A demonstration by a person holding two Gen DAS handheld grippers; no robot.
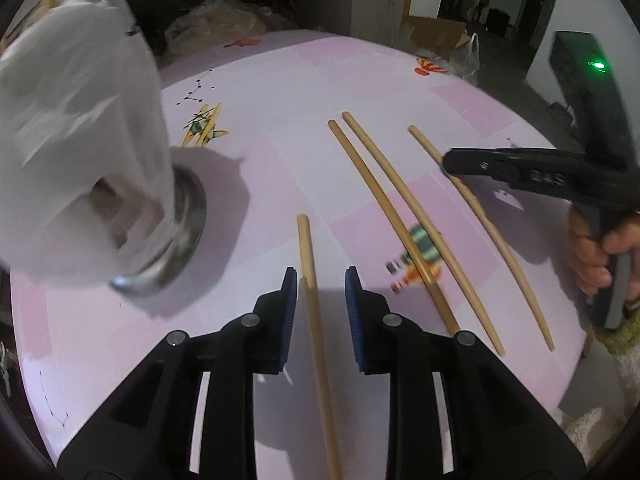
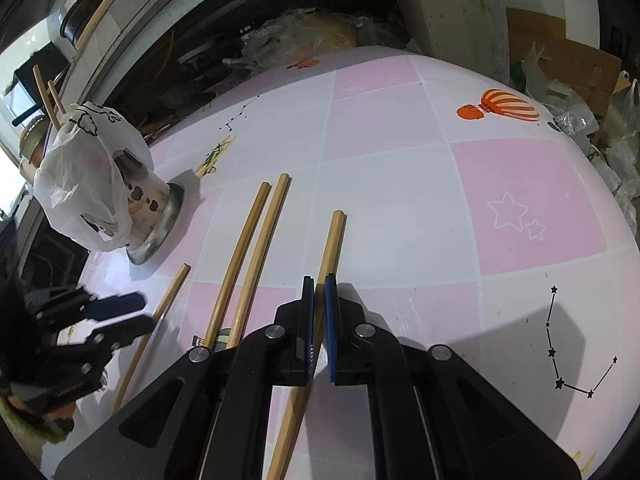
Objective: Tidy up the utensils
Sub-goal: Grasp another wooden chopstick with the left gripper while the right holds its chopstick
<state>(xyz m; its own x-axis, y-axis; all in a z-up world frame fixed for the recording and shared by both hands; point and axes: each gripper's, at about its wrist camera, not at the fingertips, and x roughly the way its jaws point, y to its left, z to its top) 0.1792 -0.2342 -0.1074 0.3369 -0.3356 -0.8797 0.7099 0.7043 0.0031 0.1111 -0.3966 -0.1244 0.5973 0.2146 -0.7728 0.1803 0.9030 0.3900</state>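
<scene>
Left wrist view looks down past the left gripper [image 1: 321,280], whose blue-padded jaws stand a little apart with one wooden chopstick [image 1: 316,328] running lengthwise through the gap — it lies closer to the left pad, and whether it touches that pad cannot be told; neither pad presses on it, so the stick is not held. Ahead and to the left of this tool stands a metal utensil holder [image 1: 176,240], draped in a white plastic bag [image 1: 76,152] that is blurred in this view. To the right of the jaws a pair of chopsticks [image 1: 394,220] lie side by side on the pink checked tablecloth [image 1: 280,92], and beyond them a further stick [image 1: 484,244] passes under the black tip of the right gripper [image 1: 450,164], gripped by a hand [image 1: 596,256] at the picture's right edge. Right wrist view shows that gripper [image 2: 319,312] from behind: its jaws are closed on that stick [image 2: 330,248], which is pinched between the blue pads and points away from the tool, its near end running back beneath the fingers. Left of these jaws lie the paired sticks [image 2: 250,252], then the single one [image 2: 160,320], whose near part passes by the blurred left gripper [image 2: 140,312] at the left edge. Farther ahead and left stands the bag-covered holder [image 2: 160,208] — two sticks [image 2: 46,98] rise from its top.
</scene>
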